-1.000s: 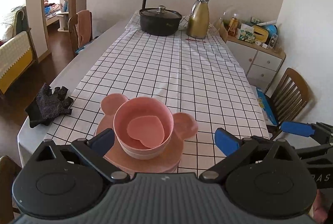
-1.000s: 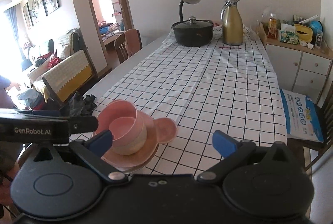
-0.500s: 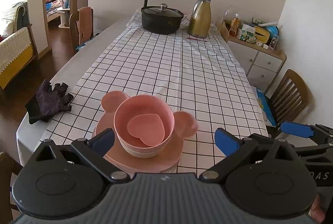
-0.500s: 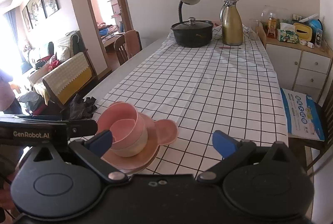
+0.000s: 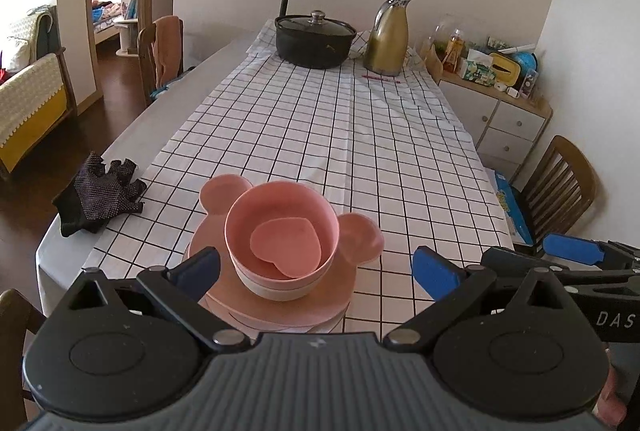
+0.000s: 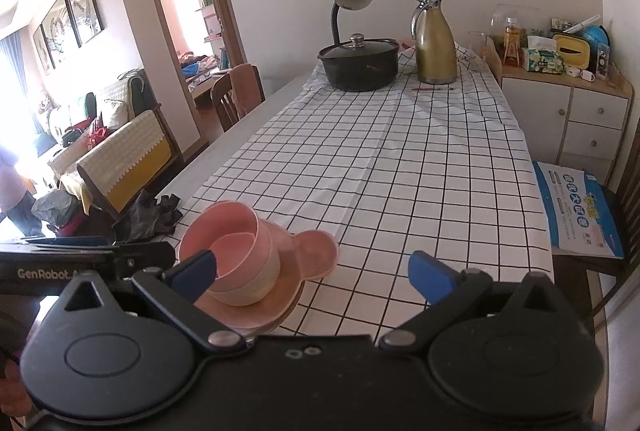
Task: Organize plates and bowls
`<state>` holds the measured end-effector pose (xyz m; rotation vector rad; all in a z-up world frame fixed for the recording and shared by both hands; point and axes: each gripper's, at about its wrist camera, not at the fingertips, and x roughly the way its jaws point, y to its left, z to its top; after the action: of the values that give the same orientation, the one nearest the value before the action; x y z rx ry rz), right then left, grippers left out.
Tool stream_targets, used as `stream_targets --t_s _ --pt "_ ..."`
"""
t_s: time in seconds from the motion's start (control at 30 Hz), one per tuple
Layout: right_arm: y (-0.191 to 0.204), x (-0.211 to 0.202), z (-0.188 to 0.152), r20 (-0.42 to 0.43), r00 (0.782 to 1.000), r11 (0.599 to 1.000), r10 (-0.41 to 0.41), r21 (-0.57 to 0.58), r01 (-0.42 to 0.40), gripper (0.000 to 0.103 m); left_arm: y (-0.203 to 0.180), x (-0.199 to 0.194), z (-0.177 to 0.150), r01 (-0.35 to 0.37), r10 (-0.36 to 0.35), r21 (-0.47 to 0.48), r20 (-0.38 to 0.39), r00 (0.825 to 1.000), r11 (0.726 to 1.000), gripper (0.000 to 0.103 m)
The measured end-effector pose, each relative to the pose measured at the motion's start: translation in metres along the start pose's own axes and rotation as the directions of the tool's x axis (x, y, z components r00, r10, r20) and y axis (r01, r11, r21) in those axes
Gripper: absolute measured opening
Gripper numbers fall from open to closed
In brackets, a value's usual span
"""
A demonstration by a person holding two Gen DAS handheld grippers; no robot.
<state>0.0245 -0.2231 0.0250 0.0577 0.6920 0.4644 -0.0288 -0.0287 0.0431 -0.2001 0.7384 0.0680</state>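
Where: at the near end of the surface (image 5: 360, 135), low in the middle of the frame, sits a pink stack.
Stack: a pink bowl (image 5: 282, 237) with a heart shape at its bottom sits in another bowl, on the bear-ear plates (image 5: 352, 239).
Left claw: the left claw (image 5: 316, 265) is spread wide and holds nothing; the stack shows between its blue tips.
Right claw: the right claw (image 6: 312, 269) is spread wide and empty too; the bowl (image 6: 228, 251) is at its left tip.
What changed: both views have pulled back and up a little from a moment ago. The stack has not moved.
What it means: I think the stacking is done and the claws are leaving.
Nearby: a black glove (image 5: 96, 197) lies at the left of the frame, apart from the plates.
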Motion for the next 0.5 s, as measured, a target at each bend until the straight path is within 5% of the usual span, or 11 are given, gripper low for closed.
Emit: stream_targets --t_s 0.5 --pt "0.0065 0.0063 0.0022 -0.010 1.000 1.000 -0.003 0.004 0.003 0.102 0.0074 0.0010 0.0013 0.009 -0.009 -0.006 -0.009 1.000 1.000 0.103"
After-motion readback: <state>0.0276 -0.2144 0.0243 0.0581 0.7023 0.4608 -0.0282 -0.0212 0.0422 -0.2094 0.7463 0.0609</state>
